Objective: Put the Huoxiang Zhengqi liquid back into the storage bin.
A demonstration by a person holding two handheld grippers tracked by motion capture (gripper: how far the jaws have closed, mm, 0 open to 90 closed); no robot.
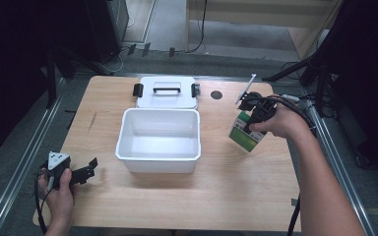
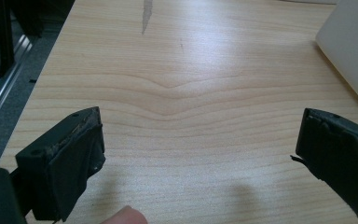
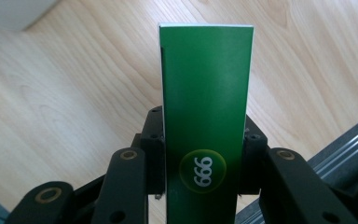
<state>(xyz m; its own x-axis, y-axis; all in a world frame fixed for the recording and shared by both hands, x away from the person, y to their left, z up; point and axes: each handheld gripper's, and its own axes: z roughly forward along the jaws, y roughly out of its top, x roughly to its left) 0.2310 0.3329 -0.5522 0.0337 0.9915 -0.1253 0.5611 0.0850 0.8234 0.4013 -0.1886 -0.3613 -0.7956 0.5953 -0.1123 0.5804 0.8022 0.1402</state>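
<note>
I am clamping my right gripper point(image 1: 252, 119) on the green box point(image 1: 242, 133), lifted near the wooden table's point(image 1: 192, 196) right edge. My left gripper point(image 1: 83, 169), jaws apart, is resting at the near-left corner. Grey floor is surrounding the table.

The green box point(image 1: 245, 132) is a slim carton with green faces, a white band on one side and a yellow-ringed round badge reading "999" on its narrow green face point(image 3: 205, 107). It is clamped by its two broad sides and hangs tilted just above the wooden table, to the right of the open white bin and well apart from it.
</note>
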